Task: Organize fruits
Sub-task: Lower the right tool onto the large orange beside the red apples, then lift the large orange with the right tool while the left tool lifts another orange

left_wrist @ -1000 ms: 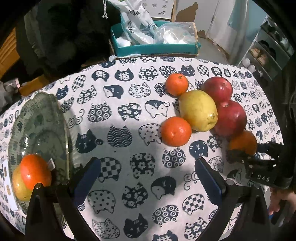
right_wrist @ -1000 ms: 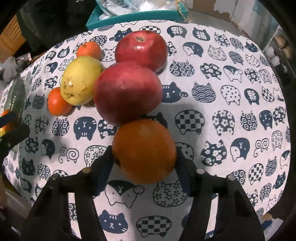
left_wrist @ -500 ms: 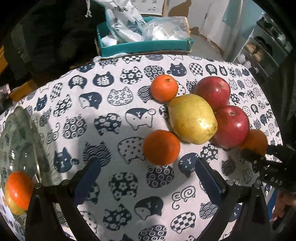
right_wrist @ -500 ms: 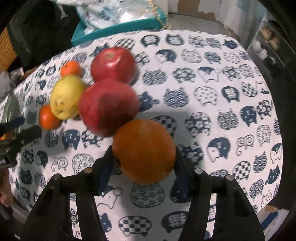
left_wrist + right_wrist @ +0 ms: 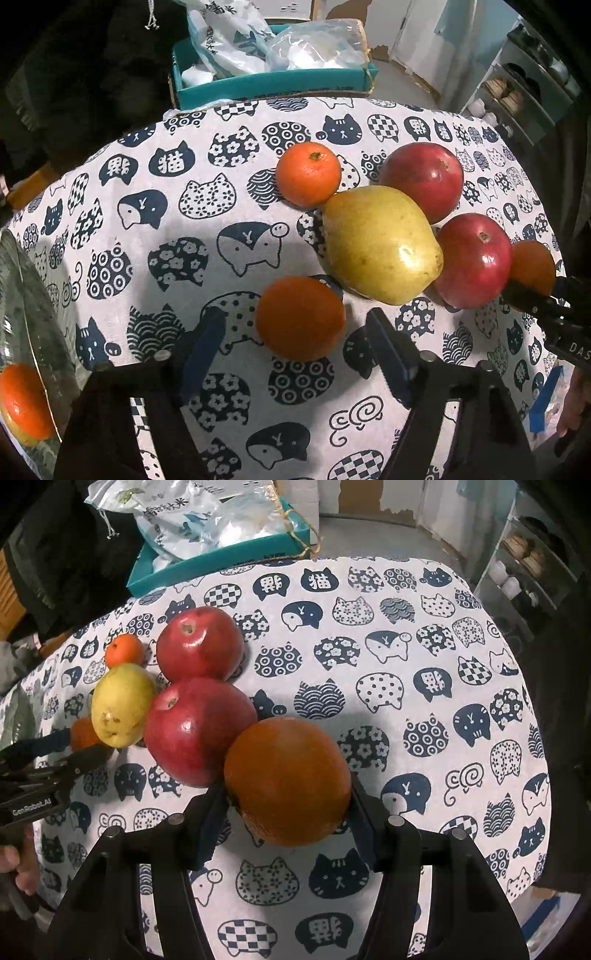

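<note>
Orange: large, round, dull deep-orange skin, clamped in right gripper.

Left gripper: pitched steeply down, jaws closing, orange between pads at 12 o'clock, pads not yet pressing. Right gripper: pitched steeply down, clamped on big orange. Right gripper visible from left view at 3 o'clock.

Probably a home: cat-print tablecloth, shoe rack.
</note>
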